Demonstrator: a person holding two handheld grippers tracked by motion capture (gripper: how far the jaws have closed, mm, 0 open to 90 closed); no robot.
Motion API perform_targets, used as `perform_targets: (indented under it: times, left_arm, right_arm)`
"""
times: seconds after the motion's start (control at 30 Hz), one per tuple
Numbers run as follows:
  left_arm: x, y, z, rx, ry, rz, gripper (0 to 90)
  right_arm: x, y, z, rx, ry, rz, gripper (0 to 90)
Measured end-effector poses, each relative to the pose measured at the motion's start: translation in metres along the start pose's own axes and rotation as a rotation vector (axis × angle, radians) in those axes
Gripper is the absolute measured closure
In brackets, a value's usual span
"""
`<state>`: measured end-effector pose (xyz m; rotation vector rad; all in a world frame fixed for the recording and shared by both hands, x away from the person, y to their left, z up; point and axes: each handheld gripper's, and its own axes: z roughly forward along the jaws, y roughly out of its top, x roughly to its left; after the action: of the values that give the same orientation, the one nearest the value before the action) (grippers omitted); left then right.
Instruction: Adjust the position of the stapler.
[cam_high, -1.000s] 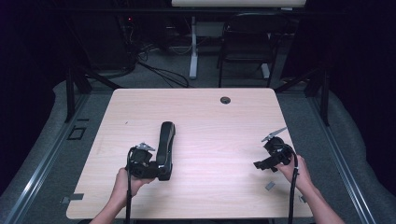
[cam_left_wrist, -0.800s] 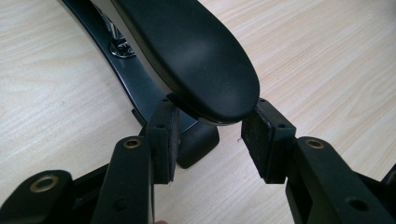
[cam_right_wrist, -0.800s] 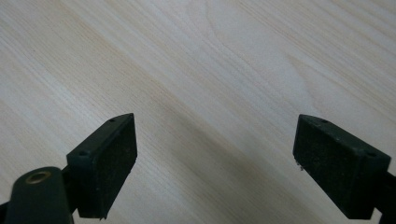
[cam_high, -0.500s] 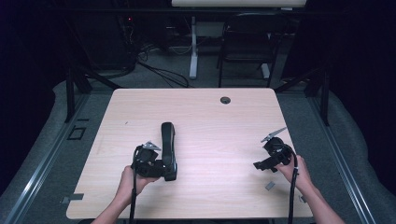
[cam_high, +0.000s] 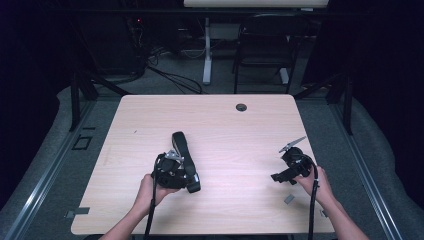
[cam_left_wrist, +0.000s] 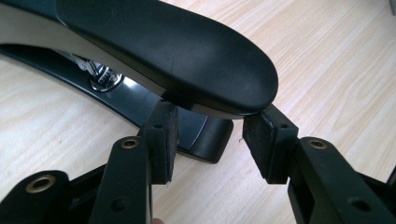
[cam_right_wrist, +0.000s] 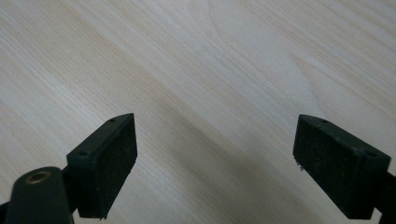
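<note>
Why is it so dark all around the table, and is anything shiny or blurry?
High view: light falls on the table while the room behind stays nearly black. Left gripper view: the stapler has soft pale glare along its black top, and the left gripper close to the camera looks a bit soft. Right gripper view: the right gripper casts a faint shadow on the sharp wood grain.

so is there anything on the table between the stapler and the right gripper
No. In the high view, only bare tabletop lies between the black stapler and the right gripper.
</note>
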<state>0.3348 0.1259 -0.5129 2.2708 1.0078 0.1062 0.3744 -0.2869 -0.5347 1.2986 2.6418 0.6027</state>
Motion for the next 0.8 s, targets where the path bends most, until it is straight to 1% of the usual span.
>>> perform_targets:
  times: [0.1, 0.13, 0.17, 0.2, 0.23, 0.27, 0.3, 0.33, 0.4, 0.43, 0.5, 0.53, 0.7, 0.73, 0.77, 0.8]
  left_arm:
    - [-0.001, 0.003, 0.003, 0.000, -0.005, 0.005, 56.2]
    - [-0.002, 0.004, 0.004, 0.001, -0.013, 0.006, 56.2]
    - [-0.003, 0.006, 0.006, -0.002, -0.011, 0.011, 56.2]
    - [-0.003, 0.007, 0.007, -0.006, -0.016, 0.012, 56.3]
    - [-0.003, 0.007, 0.007, -0.006, -0.016, 0.012, 56.4]
    - [-0.003, 0.009, 0.009, -0.010, -0.033, 0.015, 56.4]
    - [-0.004, 0.011, 0.011, -0.015, -0.028, 0.020, 56.4]
    - [-0.004, 0.012, 0.012, -0.021, -0.032, 0.021, 56.4]
    - [-0.005, 0.016, 0.015, -0.023, -0.042, 0.024, 56.6]
    - [-0.005, 0.016, 0.015, -0.023, -0.042, 0.024, 56.6]
    - [-0.007, 0.020, 0.021, -0.031, -0.036, 0.034, 56.7]
    - [-0.007, 0.022, 0.022, -0.035, -0.032, 0.034, 56.8]
    - [-0.006, 0.027, 0.027, -0.044, -0.038, 0.038, 56.7]
    - [-0.004, 0.029, 0.025, -0.038, -0.044, 0.058, 55.9]
    - [-0.004, 0.029, 0.025, -0.038, -0.044, 0.058, 53.5]
    - [0.000, 0.029, 0.022, -0.022, -0.085, 0.066, 53.5]
  right_arm:
    - [0.000, 0.000, 0.000, -0.003, -0.001, 0.006, 13.2]
    - [0.000, 0.000, 0.001, -0.007, 0.009, 0.014, 13.1]
    - [0.001, -0.001, 0.001, -0.032, 0.026, 0.039, 13.1]
    - [-0.001, 0.000, -0.001, -0.018, 0.036, 0.028, 13.1]
    - [-0.001, 0.000, -0.001, -0.018, 0.036, 0.028, 13.1]
    - [0.000, 0.001, -0.002, -0.035, 0.052, 0.048, 13.1]
    - [0.000, 0.002, -0.002, -0.034, 0.056, 0.043, 13.1]
    - [0.000, 0.002, -0.002, -0.046, 0.063, 0.047, 13.1]
    - [0.000, 0.003, -0.001, -0.036, 0.060, 0.050, 13.1]
    - [0.001, 0.003, 0.000, -0.034, 0.063, 0.055, 13.1]
    - [0.001, 0.003, 0.000, -0.035, 0.066, 0.060, 13.2]
    - [0.001, 0.003, -0.001, -0.030, 0.063, 0.055, 13.2]
    - [0.002, 0.003, -0.002, -0.038, 0.073, 0.054, 13.5]
    - [0.001, 0.003, -0.002, -0.039, 0.083, 0.061, 13.6]
    - [0.001, 0.003, -0.002, -0.039, 0.083, 0.061, 13.6]
    - [0.001, 0.002, -0.002, -0.046, 0.094, 0.065, 13.6]
